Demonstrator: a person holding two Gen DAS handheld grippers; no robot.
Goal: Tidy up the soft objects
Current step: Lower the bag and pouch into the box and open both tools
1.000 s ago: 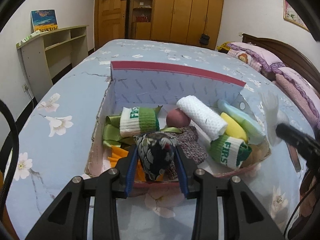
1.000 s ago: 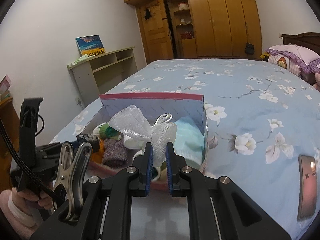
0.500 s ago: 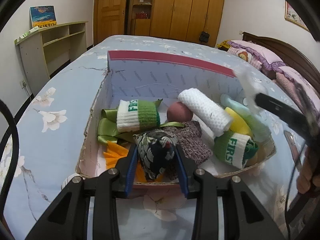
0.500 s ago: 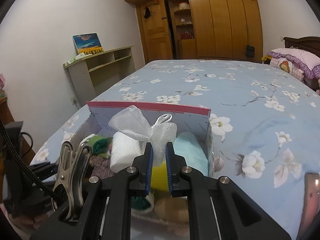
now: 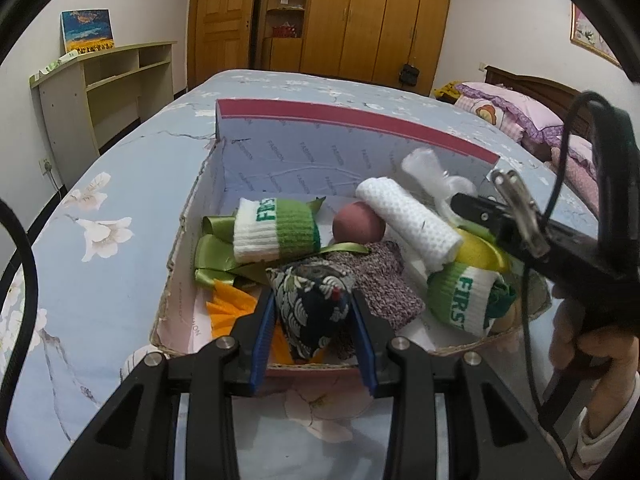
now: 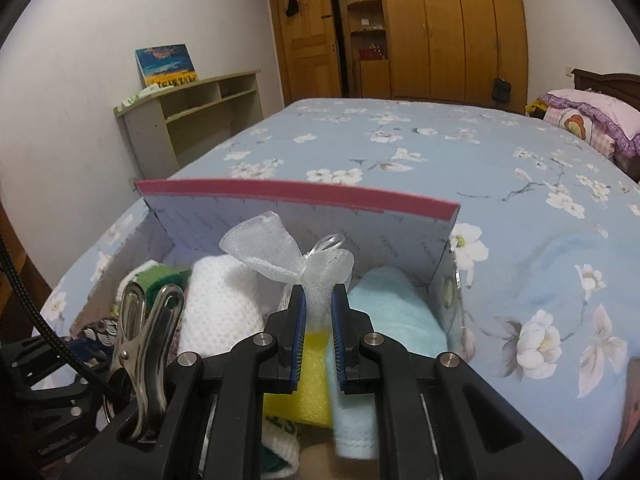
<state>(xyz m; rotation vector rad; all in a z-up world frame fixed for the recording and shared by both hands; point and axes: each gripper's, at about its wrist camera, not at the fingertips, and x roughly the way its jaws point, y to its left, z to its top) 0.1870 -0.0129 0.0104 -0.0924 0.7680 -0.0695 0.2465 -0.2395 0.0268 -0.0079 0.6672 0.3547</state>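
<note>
An open cardboard box (image 5: 280,152) with a red top edge sits on the bed, filled with soft things. My left gripper (image 5: 314,304) is shut on a dark patterned fabric pouch (image 5: 312,300), held over the box's near edge. My right gripper (image 6: 319,296) is shut on a white mesh bow (image 6: 280,248), held over the box's right half above a yellow sponge (image 6: 310,380) and a light blue towel (image 6: 384,320). Seen from the left wrist, the right gripper (image 5: 452,200) reaches in from the right with the mesh bow (image 5: 424,168) beside a white knit roll (image 5: 408,220).
Also in the box: green-and-white sock rolls (image 5: 276,228), a green ribbon (image 5: 212,248), orange pieces (image 5: 230,308), a pink ball (image 5: 358,226) and a purple knit cloth (image 5: 384,280). Flowered blue bedding (image 6: 540,240) lies around. Pillows (image 5: 512,112) sit far right; a shelf (image 5: 108,92) stands left.
My right gripper has carried the mesh bow forward and down over the box's right half. The left gripper still holds the pouch at about the same spot.
</note>
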